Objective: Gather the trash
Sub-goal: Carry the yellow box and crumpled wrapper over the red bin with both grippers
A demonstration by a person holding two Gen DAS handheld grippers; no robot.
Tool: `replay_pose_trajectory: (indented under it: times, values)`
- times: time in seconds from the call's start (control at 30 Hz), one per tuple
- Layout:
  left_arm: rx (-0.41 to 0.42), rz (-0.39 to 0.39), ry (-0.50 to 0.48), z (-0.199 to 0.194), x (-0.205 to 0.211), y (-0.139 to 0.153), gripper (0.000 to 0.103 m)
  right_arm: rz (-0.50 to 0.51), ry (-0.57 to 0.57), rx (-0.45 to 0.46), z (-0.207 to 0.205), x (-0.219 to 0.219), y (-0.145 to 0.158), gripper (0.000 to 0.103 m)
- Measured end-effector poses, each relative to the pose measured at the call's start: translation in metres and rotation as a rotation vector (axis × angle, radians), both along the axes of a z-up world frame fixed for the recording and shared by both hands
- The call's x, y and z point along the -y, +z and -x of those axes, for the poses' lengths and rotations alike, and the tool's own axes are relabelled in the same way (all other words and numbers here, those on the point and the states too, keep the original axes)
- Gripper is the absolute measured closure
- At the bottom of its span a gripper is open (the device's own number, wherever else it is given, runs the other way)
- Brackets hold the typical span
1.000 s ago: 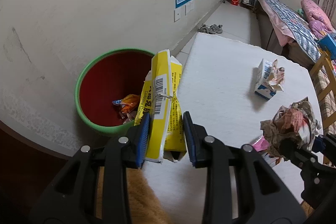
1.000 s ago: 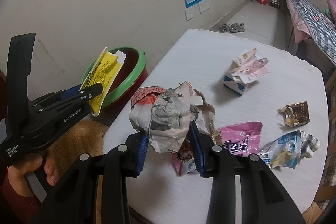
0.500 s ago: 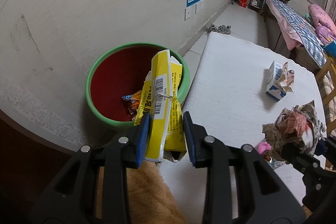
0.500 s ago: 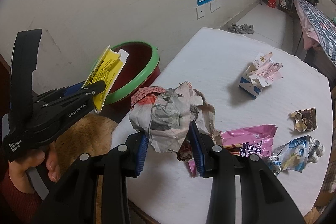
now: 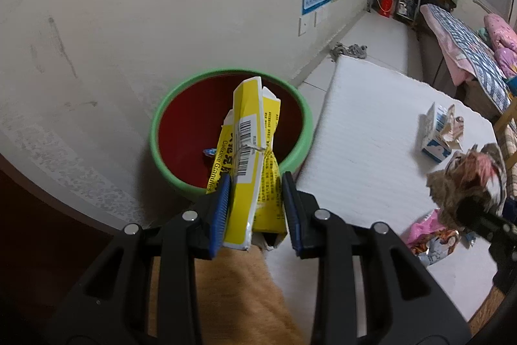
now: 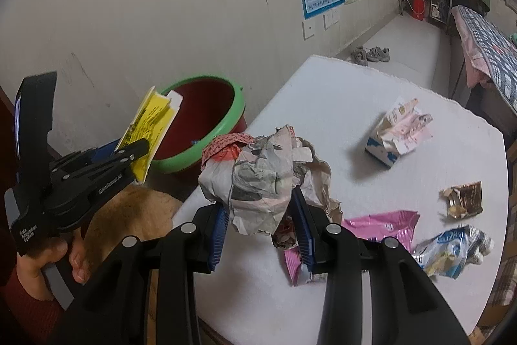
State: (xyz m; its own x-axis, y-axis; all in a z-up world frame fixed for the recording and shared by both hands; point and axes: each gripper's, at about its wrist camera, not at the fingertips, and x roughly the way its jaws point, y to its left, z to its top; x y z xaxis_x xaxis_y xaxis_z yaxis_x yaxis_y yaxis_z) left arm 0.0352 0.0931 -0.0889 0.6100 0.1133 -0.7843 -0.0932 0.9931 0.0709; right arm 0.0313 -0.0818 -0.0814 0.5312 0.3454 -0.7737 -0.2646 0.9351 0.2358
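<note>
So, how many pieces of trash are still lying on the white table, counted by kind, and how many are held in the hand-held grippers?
On the table:
Cartons: 1, the blue and white carton
Wrappers: 3, the pink wrapper, the brown wrapper, the blue wrapper
Held:
Yellow box: 1, in the left hand-held gripper
Crumpled paper: 1, in the right hand-held gripper
Total: 6

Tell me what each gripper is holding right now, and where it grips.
The left gripper clamps the flattened yellow box near its lower end. The right gripper pinches the crumpled newspaper wad at its underside.
</note>
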Motion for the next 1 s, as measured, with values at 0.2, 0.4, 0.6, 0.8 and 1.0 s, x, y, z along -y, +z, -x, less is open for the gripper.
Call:
replay_pose_trajectory:
  times: [0.2,0.4,0.6,0.8,1.0]
  values:
    - [0.002,-0.012,0.031,-0.001,-0.016,0.000,0.072,-0.002,0.026,0.037,-0.013,-0.013,0.013,0.065]
    - [0.016,-0.026,0.049,-0.011,-0.032,0.003,0.072,0.016,0.064,0.063,-0.027,-0.031,0.022,0.065]
    - [0.018,-0.028,0.065,-0.018,-0.044,0.002,0.072,0.029,0.088,0.085,-0.044,-0.045,0.026,0.065]
    - [0.006,-0.024,0.088,-0.026,-0.053,-0.003,0.072,0.035,0.112,0.091,-0.062,-0.059,0.027,0.065]
    - [-0.007,-0.016,0.100,-0.038,-0.059,-0.009,0.071,0.049,0.143,0.079,-0.075,-0.074,0.021,0.065]
